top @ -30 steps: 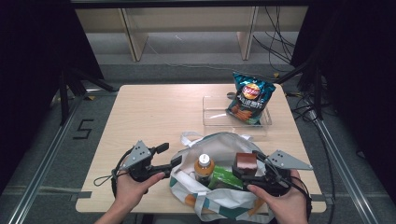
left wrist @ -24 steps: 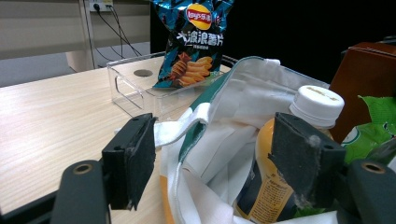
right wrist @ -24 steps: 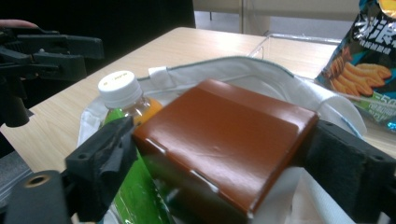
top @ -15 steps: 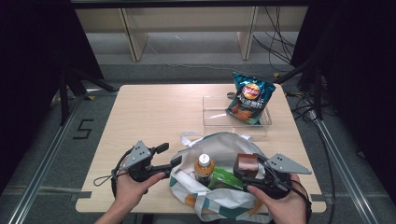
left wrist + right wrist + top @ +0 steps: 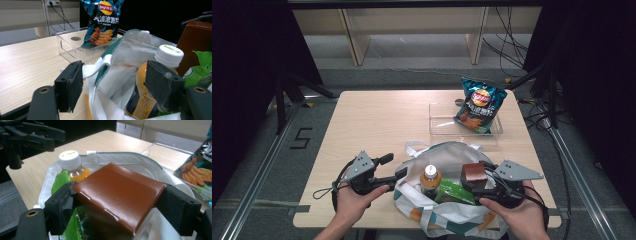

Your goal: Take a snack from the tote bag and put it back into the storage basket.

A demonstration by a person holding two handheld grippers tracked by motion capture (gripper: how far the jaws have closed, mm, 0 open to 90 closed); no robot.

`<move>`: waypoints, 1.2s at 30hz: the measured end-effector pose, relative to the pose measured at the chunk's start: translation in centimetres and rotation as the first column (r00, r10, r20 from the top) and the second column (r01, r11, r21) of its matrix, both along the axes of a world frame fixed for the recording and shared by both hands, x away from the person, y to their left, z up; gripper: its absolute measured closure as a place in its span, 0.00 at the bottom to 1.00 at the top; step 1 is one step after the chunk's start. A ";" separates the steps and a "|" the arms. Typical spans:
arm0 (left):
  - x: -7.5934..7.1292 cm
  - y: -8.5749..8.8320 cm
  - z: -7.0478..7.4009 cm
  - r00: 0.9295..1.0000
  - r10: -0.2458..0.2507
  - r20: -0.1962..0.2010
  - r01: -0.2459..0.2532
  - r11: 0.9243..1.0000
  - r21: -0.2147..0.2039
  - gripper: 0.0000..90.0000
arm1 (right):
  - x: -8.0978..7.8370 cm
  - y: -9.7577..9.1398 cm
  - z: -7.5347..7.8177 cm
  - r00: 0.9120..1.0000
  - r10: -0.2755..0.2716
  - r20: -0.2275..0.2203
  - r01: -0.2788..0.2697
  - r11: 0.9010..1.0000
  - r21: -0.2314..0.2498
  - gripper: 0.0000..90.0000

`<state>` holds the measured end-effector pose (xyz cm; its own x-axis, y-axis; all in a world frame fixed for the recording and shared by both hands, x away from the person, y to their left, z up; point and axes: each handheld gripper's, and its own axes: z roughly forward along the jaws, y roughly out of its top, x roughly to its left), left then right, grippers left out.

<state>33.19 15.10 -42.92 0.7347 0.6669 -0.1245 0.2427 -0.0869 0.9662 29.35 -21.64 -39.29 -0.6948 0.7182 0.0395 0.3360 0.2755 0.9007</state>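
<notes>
Glossy brown carton [image 5: 117,195], flat and rectangular, over soft white cloth bag [image 5: 130,160]

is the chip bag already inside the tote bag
No, the chip bag stands in the clear tray at the far side of the table, apart from the tote bag.

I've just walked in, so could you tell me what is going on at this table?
A person is packing a tote bag. The right gripper has the brown box between its jaws over the bag, the jaws having just closed a little. The left gripper straddles the bag's rim beside the juice bottle. A chip bag waits in the clear tray.
</notes>
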 end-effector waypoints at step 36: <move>0.0 0.0 -0.1 1.000 -0.005 -0.010 0.005 1.000 -0.005 0.34 | -0.7 0.9 -0.8 0.995 -0.099 0.007 0.098 0.994 0.037 0.15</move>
